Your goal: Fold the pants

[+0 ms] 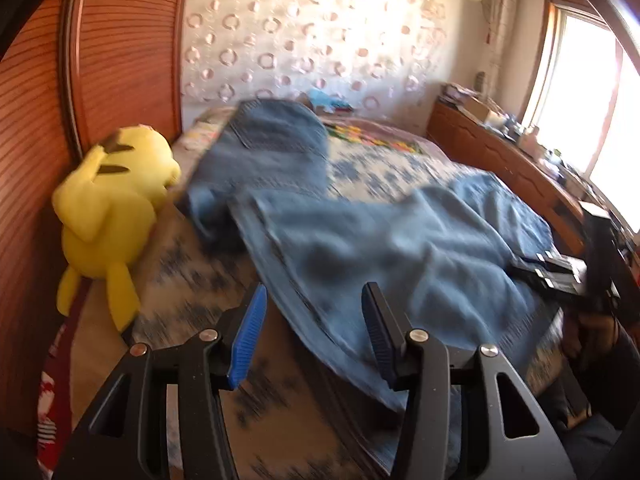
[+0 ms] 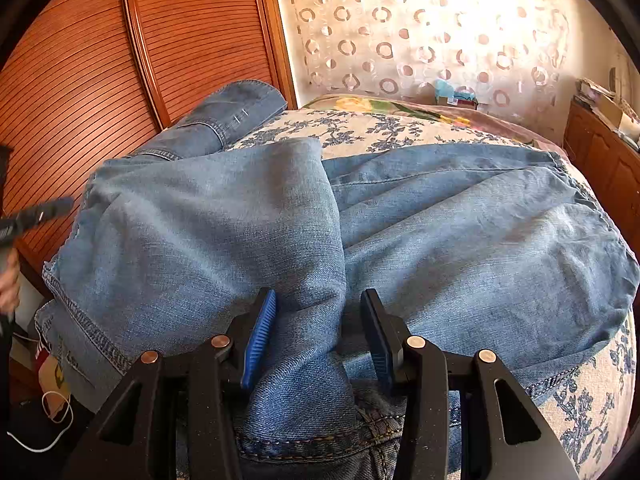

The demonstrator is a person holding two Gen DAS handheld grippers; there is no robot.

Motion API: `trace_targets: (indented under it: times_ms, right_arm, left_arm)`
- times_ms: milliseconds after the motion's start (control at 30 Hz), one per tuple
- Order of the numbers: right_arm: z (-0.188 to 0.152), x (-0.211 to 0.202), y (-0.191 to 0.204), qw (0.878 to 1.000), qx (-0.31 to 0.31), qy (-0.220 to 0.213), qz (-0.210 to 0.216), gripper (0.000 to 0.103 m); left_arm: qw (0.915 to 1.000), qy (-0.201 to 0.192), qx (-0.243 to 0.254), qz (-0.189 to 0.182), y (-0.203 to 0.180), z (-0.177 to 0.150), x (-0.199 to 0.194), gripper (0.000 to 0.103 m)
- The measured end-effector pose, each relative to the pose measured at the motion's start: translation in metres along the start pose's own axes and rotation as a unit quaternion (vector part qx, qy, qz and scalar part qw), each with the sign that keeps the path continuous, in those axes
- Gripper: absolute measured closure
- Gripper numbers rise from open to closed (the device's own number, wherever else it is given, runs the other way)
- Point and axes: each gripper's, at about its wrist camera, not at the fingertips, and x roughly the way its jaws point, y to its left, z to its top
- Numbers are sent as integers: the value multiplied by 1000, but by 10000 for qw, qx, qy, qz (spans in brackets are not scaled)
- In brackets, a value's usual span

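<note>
Light blue jeans [image 1: 400, 240] lie rumpled across the bed, one leg folded over the other [image 2: 460, 232]. A darker denim part with a pocket [image 2: 224, 112] lies toward the wooden wall. My left gripper [image 1: 315, 292] hovers open above the near edge of the jeans, with nothing between its blue pads. My right gripper [image 2: 318, 296] rests low at the waistband. Its fingers stand apart around a raised denim fold, and a dark gap shows by the right pad. The left wrist view shows the right gripper [image 1: 560, 274] lying on the denim at far right.
A yellow plush toy [image 1: 108, 208] leans against the ribbed wooden wall [image 1: 120, 60] on the left. The bed carries a blue floral cover [image 2: 360, 128]. A wooden cabinet [image 1: 500, 160] with clutter runs along the right under a bright window. White cable [image 2: 52, 420] lies on the floor.
</note>
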Motion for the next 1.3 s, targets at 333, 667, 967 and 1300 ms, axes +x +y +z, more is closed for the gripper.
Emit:
trace_targets:
  times_ms: [333,667,967,1300]
  right_arm:
    - [0,1,-2,10000,19,-9,-7,57]
    - [-1,-1,-4,9999,127,-79,6,57]
    - [-2,-1,-6,9998,169,-106,32,57]
    - [-3,-2,-6,9997,183,-128,31,57]
  left_arm:
    - [9977,348,444,-372,-47,-33,-18,55]
    - [9970,505,557,-171,-48,-39,-24,93]
    - [9968,389,684,139,-35,-26,-67,103]
    - [9943,698,810,-21,-48,-31,-43,78]
